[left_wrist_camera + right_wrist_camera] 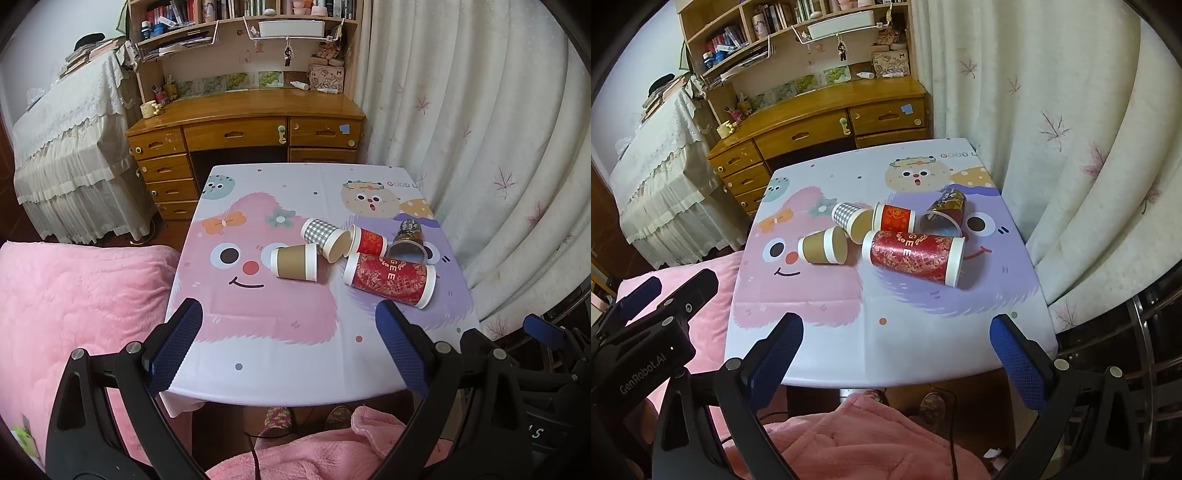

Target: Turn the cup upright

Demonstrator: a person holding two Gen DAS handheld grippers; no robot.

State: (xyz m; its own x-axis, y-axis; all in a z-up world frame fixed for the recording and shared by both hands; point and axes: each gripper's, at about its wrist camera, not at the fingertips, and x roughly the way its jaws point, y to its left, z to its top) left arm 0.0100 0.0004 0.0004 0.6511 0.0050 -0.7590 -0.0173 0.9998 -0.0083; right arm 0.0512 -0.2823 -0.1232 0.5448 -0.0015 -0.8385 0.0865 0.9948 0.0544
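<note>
A: Left tongs spread wide, nothing between them, hanging over the near edge of the counter. Right tongs likewise apart and empty, also at the near edge.

B: Cups?

A: Five, all on their sides, clustered mid-counter. Brown paper cup nearest the left tongs; big red patterned cup nearest the right. Behind them, a grey checked cup touching a small red cup, and a dark cup farthest right (print unreadable).

B: Cloth?

A: Cartoon-monster tablecloth, pink and purple.
</note>
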